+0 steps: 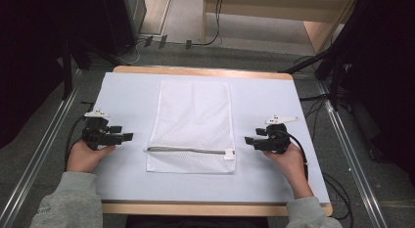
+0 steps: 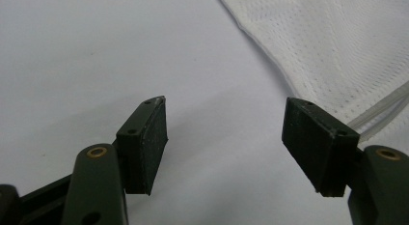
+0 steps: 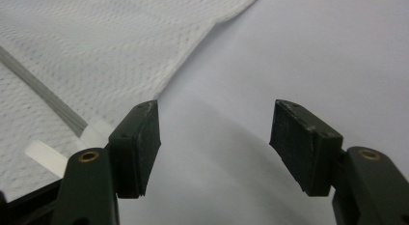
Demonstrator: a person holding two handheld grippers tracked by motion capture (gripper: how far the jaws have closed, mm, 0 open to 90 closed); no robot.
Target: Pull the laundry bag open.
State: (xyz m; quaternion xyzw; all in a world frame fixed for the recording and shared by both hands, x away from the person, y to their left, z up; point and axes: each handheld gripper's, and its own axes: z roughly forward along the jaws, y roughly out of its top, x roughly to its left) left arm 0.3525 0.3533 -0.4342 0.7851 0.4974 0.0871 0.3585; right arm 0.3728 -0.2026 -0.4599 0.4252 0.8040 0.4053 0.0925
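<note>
A white mesh laundry bag (image 1: 192, 125) lies flat in the middle of the white table cover, its grey zipper (image 1: 188, 150) running across the near end with a white pull tab (image 1: 229, 154) at the right. My left gripper (image 1: 123, 133) rests on the table left of the bag, open, nothing between its pads (image 2: 147, 143); the bag's edge (image 2: 328, 51) lies beyond its right pad. My right gripper (image 1: 250, 142) sits to the right of the bag, open and empty. The bag's corner (image 3: 96, 65) and pull tab (image 3: 46, 156) lie left of its pads (image 3: 137, 147).
The white cover (image 1: 264, 101) spreads over a wooden table (image 1: 205, 71). Metal rails (image 1: 44, 140) run along both sides on the floor. Cables (image 1: 337, 189) trail by the right side. Dark equipment stands at the far left and right.
</note>
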